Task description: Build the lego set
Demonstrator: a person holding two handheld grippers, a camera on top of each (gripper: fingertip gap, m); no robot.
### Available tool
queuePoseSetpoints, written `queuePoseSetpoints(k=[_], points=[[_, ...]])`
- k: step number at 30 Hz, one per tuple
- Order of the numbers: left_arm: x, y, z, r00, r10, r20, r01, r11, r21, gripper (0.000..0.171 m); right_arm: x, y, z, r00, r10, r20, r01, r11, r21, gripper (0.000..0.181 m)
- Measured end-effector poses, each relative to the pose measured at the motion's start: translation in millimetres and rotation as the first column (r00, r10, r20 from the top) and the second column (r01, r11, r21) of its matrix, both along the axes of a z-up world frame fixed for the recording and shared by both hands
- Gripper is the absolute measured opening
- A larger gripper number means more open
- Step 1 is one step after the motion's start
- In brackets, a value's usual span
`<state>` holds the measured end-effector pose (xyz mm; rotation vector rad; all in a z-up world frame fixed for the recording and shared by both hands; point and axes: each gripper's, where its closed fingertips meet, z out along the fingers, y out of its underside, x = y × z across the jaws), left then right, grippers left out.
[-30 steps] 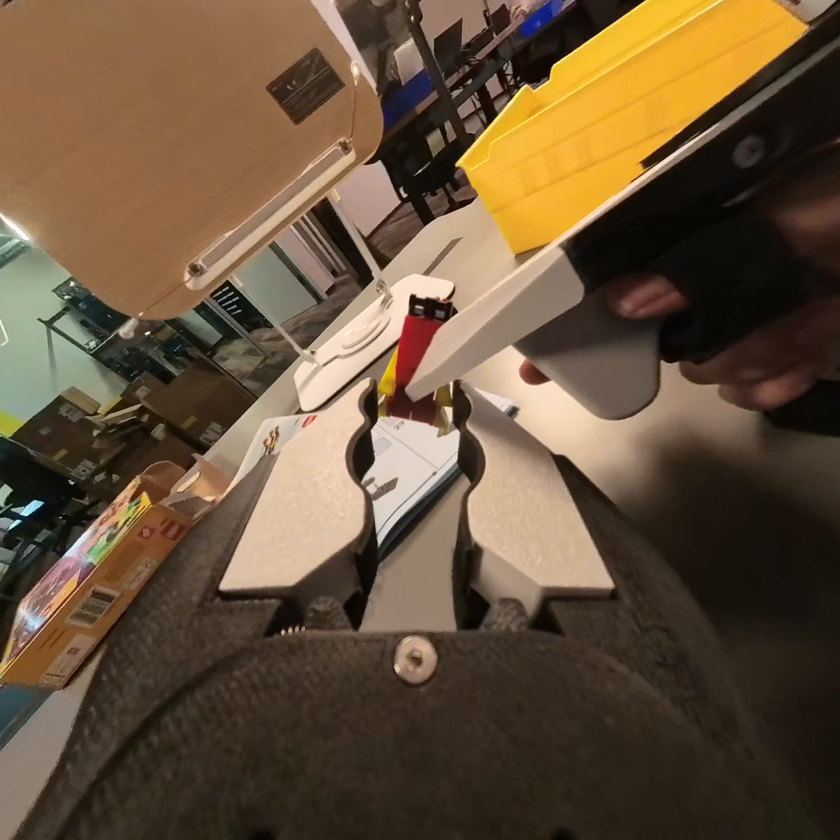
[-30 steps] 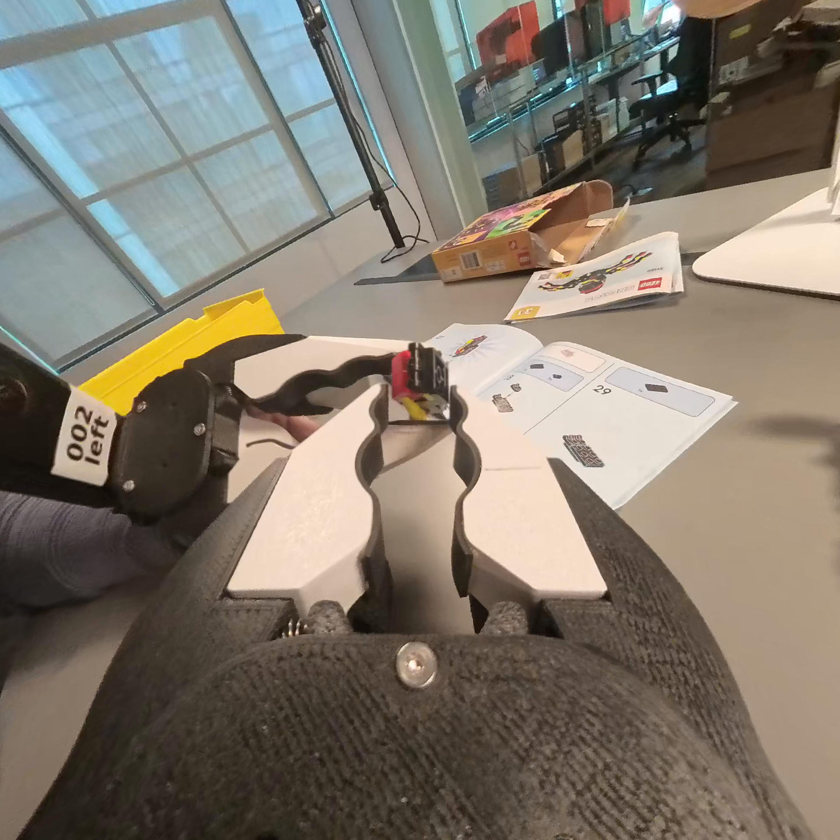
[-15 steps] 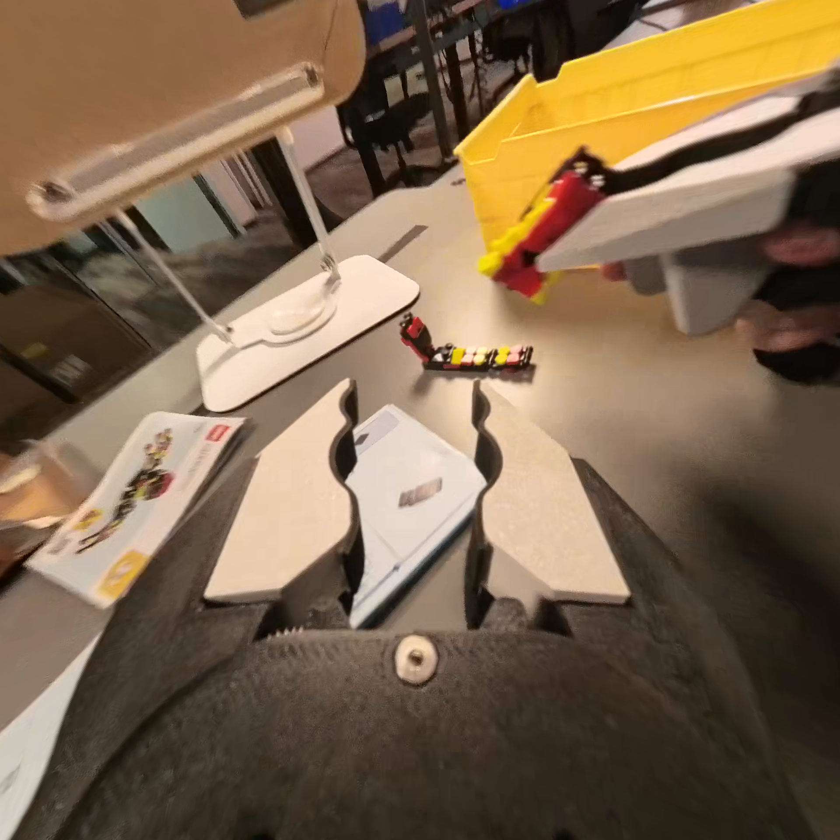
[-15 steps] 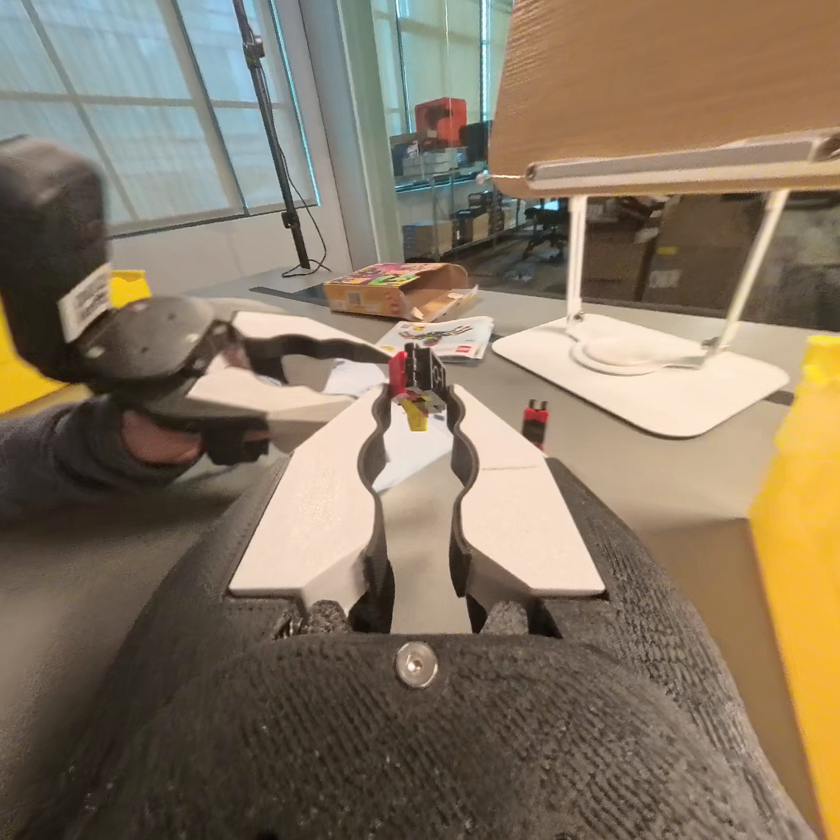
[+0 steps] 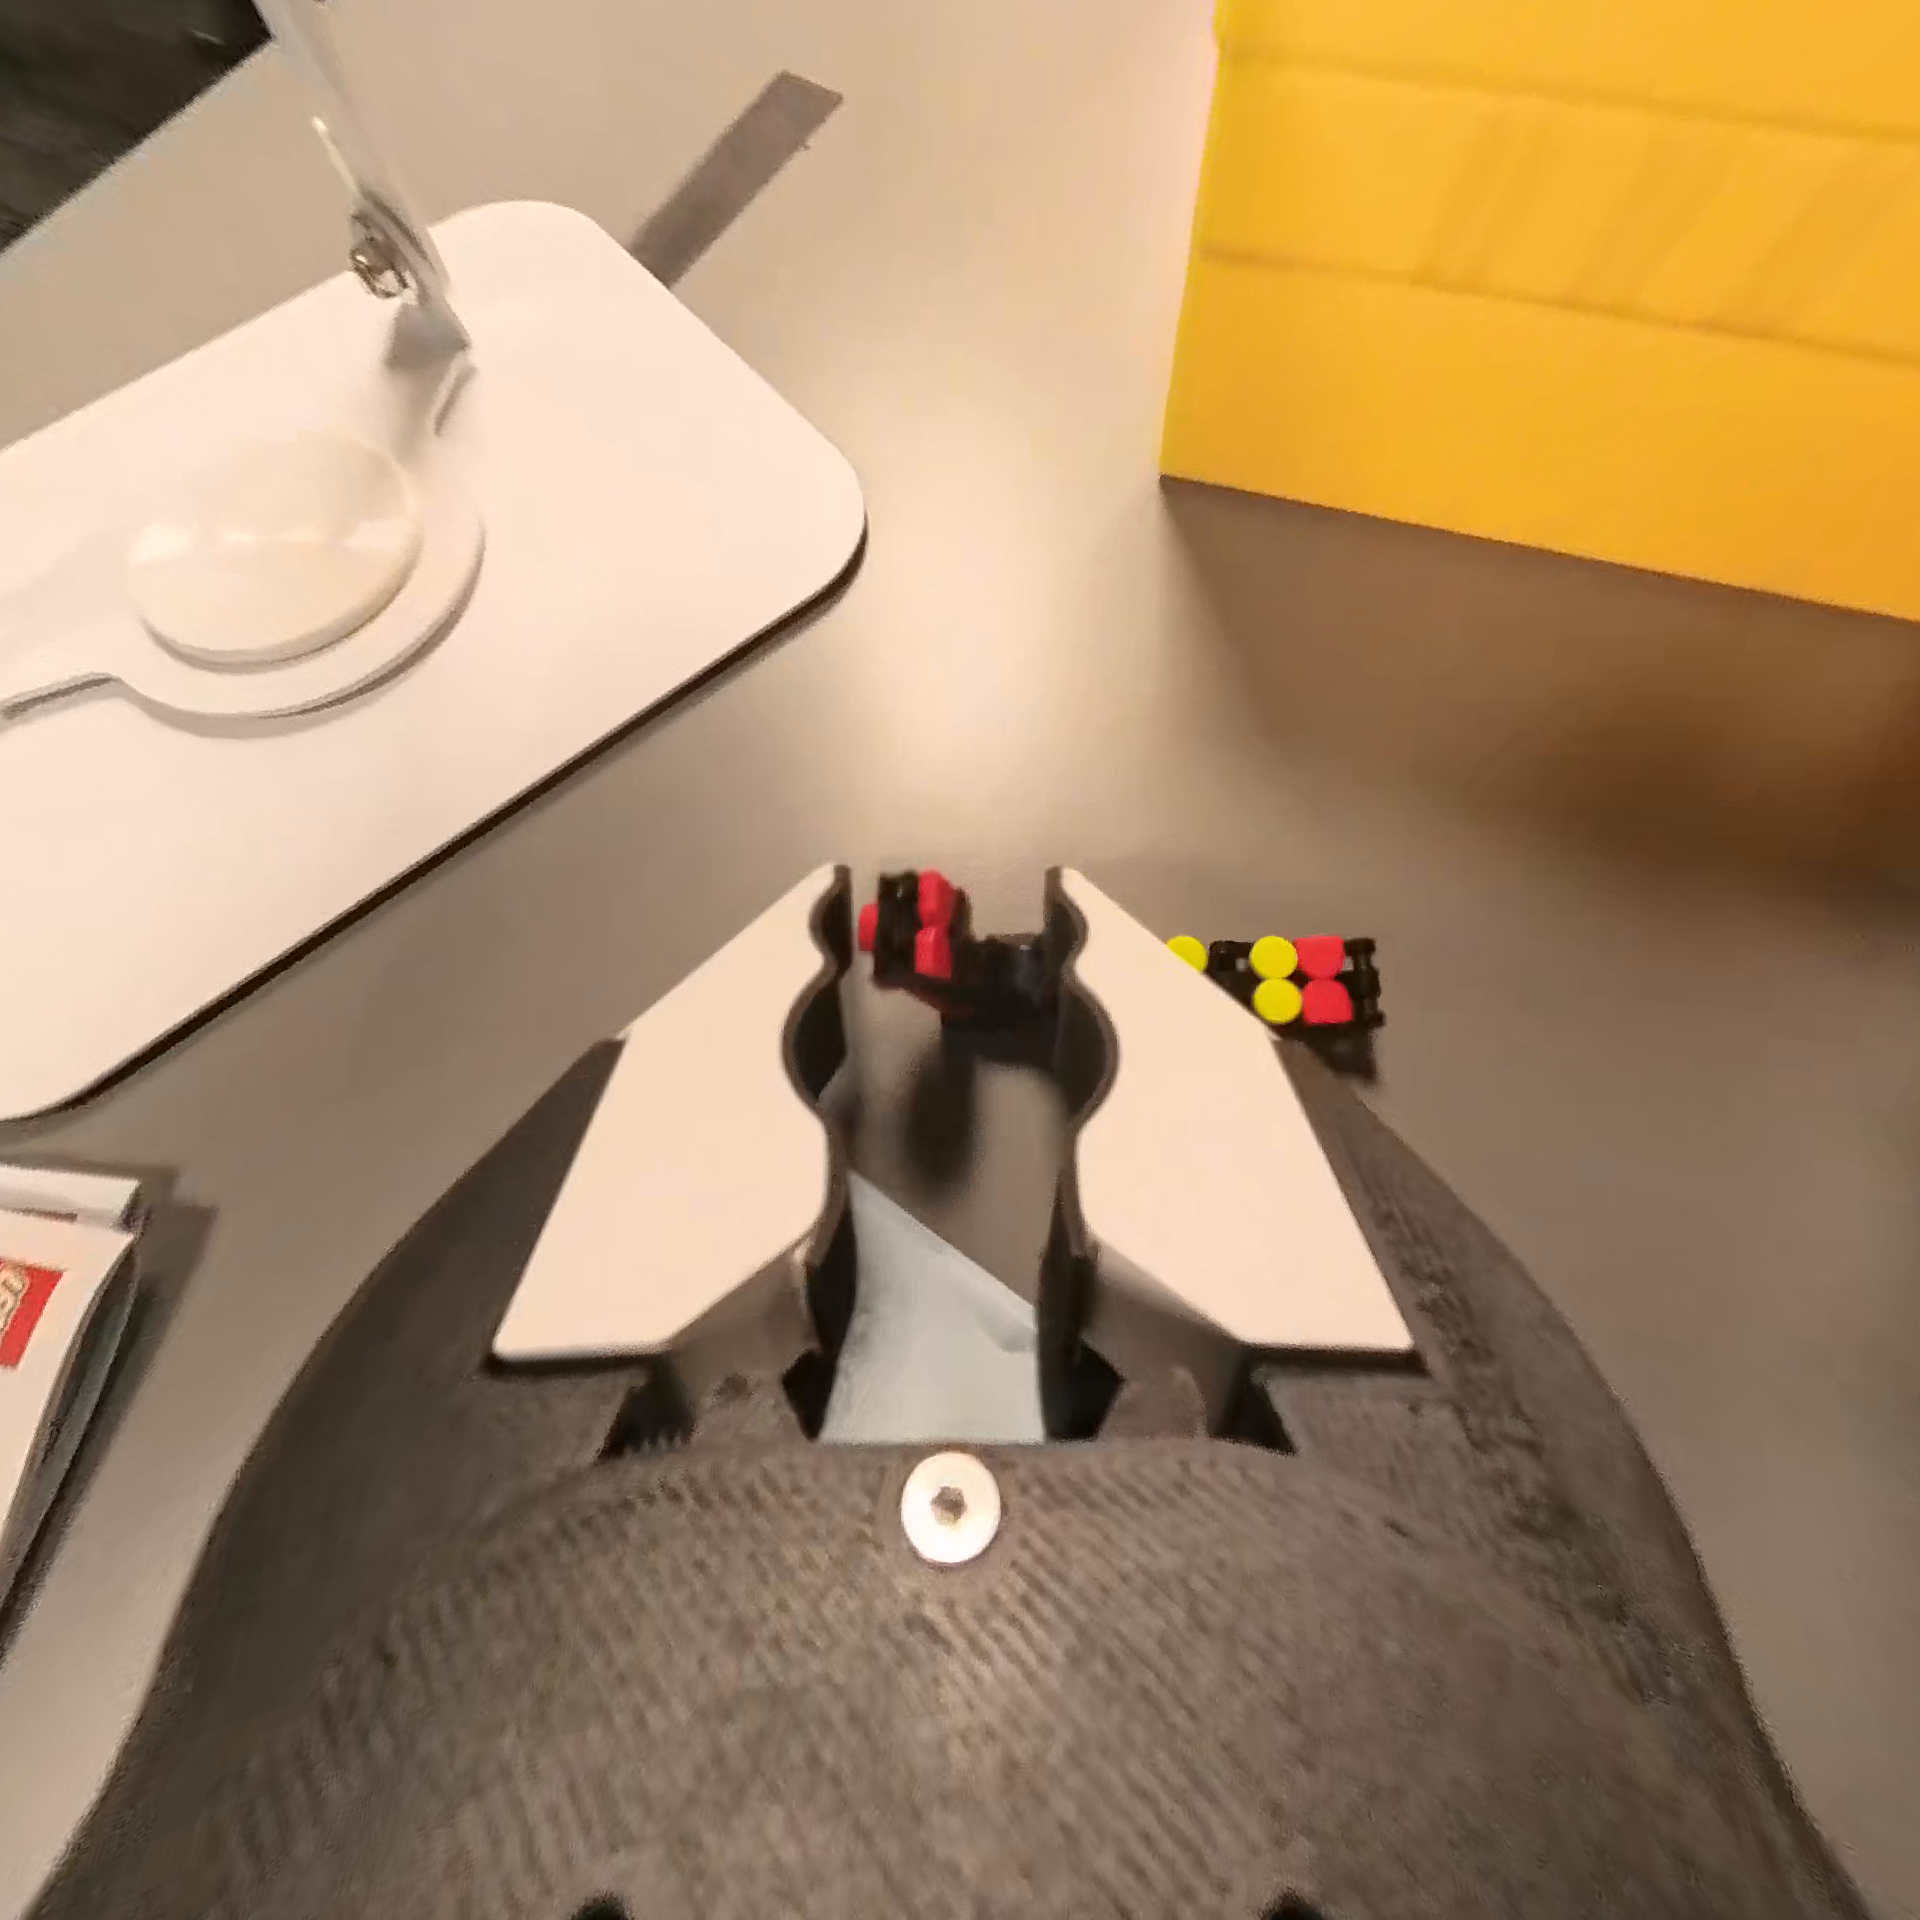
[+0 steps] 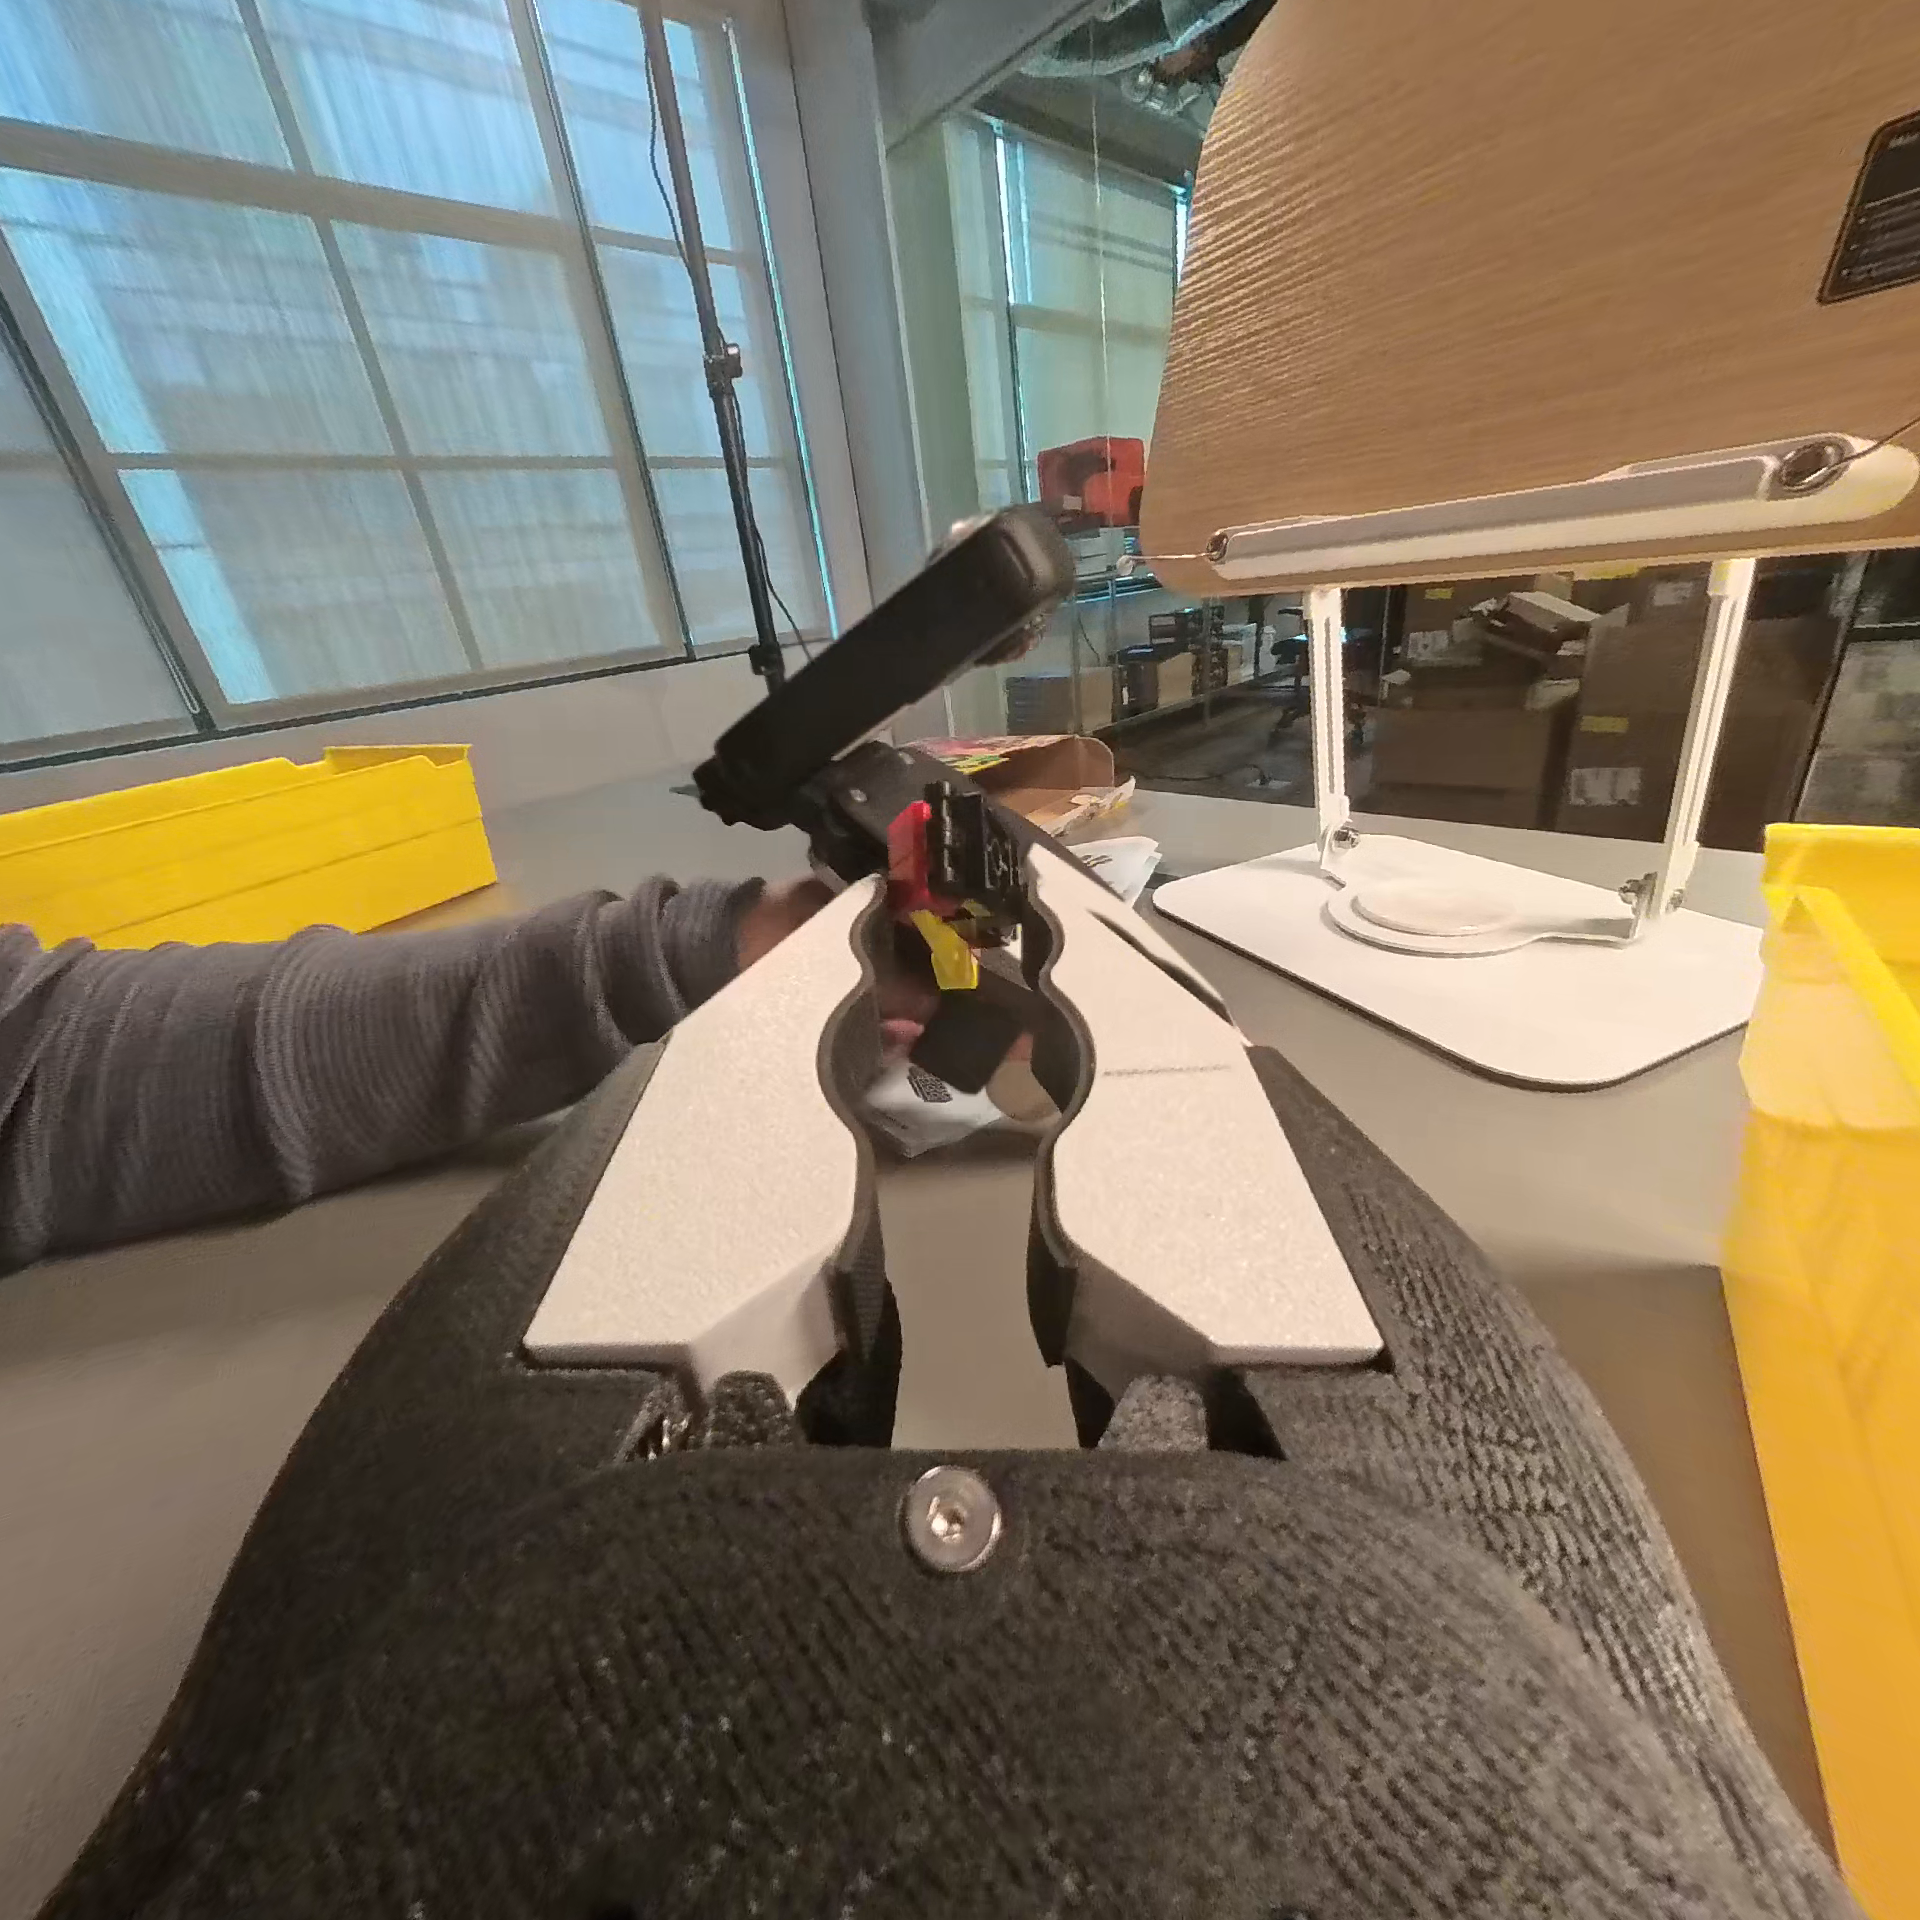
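Your left claw point(image 5: 940, 914), spread, straddles the flat studded strip point(image 5: 1117, 971); its long axis runs crosswise toward the yellow bin point(image 5: 1558, 312). Your right claw point(image 6: 951, 894) pinches the red-black assembly point(image 6: 951, 857).

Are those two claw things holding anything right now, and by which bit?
The right gripper pinches a small red, black and yellow brick piece by its lower end. The left gripper holds nothing; its fingers are spread around a brick strip on the table.
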<state>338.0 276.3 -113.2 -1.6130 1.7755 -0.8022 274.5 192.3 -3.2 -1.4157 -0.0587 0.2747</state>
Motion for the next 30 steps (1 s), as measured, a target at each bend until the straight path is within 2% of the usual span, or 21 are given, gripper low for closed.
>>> queuePoseSetpoints(k=[2,4,7,8,9,11,13,14,15,19,21,22,24,26,30], points=[[2,-3,-2,0.999,-0.034,-0.004,0.034,0.999,0.013,0.016,1,-2,1,1.0,0.002,-0.014,-0.002,1.0,0.014,0.022],[-1,-12,-1,0.995,-0.1,-0.013,0.1,0.995,0.017,0.016,9,-4,3,0.998,-0.007,-0.068,0.009,0.999,0.033,0.022],[-18,-41,7,0.952,-0.305,-0.008,0.305,0.952,-0.003,0.014,13,-5,3,0.996,-0.004,-0.093,0.007,0.999,0.031,0.023],[-29,-54,8,0.916,-0.401,-0.015,0.401,0.916,-0.008,0.014,11,-5,3,0.996,0.004,-0.088,-0.002,1.0,0.023,0.022],[-45,-72,10,0.85,-0.526,-0.021,0.526,0.85,-0.022,0.014,8,-4,1,0.996,0.019,-0.083,-0.019,1.0,0.011,0.023],[-78,-98,12,0.719,-0.695,-0.034,0.694,0.719,-0.035,0.013,1,-3,-1,0.996,0.052,-0.071,-0.053,0.998,-0.013,0.023],[-111,-118,9,0.596,-0.8,-0.066,0.795,0.6,-0.091,0.013,-7,-2,-4,0.994,0.086,-0.061,-0.088,0.995,-0.034,0.023],[-123,-125,6,0.558,-0.825,-0.085,0.818,0.565,-0.113,0.014,-10,-1,-5,0.993,0.104,-0.063,-0.107,0.993,-0.05,0.022],[-129,-128,2,0.546,-0.831,-0.107,0.823,0.556,-0.119,0.014,-14,-1,-7,0.99,0.126,-0.067,-0.13,0.989,-0.065,0.022],[-130,-128,-5,0.618,-0.778,-0.111,0.774,0.627,-0.086,0.019,-29,-2,-13,0.969,0.226,-0.099,-0.237,0.964,-0.118,0.023],[-131,-120,0,0.673,-0.733,-0.1,0.726,0.68,-0.1,0.046,-34,-5,-15,0.954,0.271,-0.128,-0.287,0.949,-0.132,0.022],[-129,-114,4,0.717,-0.692,-0.086,0.684,0.722,-0.104,0.06,-35,-6,-15,0.95,0.283,-0.135,-0.3,0.945,-0.132,0.022],[-120,-100,17,0.818,-0.576,-0.018,0.569,0.812,-0.125,0.067,-40,-8,-14,0.933,0.324,-0.157,-0.345,0.93,-0.129,0.023],[-111,-96,37,0.871,-0.477,0.119,0.492,0.85,-0.188,0.063,-49,-11,-14,0.899,0.387,-0.205,-0.417,0.9,-0.131,0.022],[-112,-102,65,0.859,-0.409,0.308,0.491,0.829,-0.268,0.04,-58,-16,-9,0.85,0.456,-0.265,-0.493,0.865,-0.096,0.023]])
